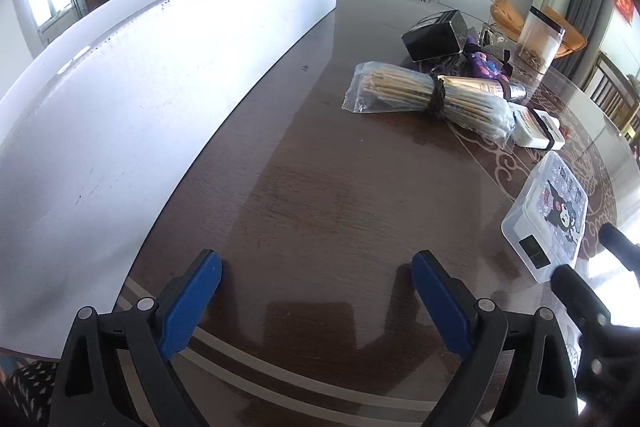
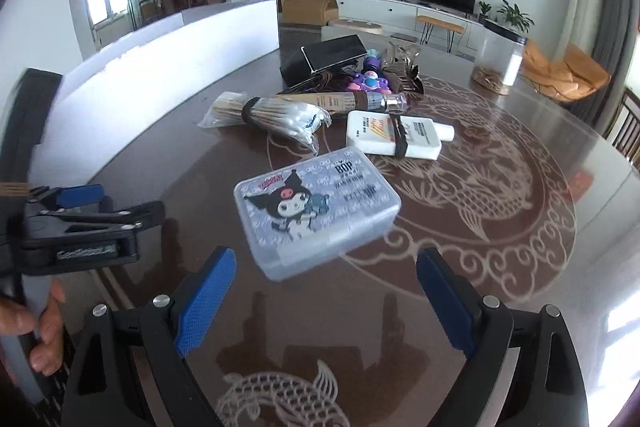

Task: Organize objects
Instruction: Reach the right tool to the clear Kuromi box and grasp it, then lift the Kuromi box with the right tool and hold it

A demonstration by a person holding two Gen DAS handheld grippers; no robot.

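Note:
A clear plastic box with a cartoon lid [image 2: 316, 211] lies on the dark round table [image 2: 500, 267], just ahead of my right gripper [image 2: 324, 267], which stands open with nothing between its blue pads. The same box [image 1: 548, 219] shows at the right of the left wrist view, with the right gripper's black fingers [image 1: 580, 287] close beside it. My left gripper [image 1: 316, 267] is open over bare tabletop. A bag of cotton swabs [image 2: 272, 117], a white bottle [image 2: 400, 135], a gold tube [image 2: 348, 101], a black box [image 2: 324, 61] and a purple toy [image 2: 372, 79] lie further back.
A long white partition board [image 1: 120, 115] stands along the table's left side. A clear jar with a black lid [image 2: 500, 63] sits at the far right. A hand [image 2: 44, 327] holds the left gripper's handle at the left edge of the right wrist view.

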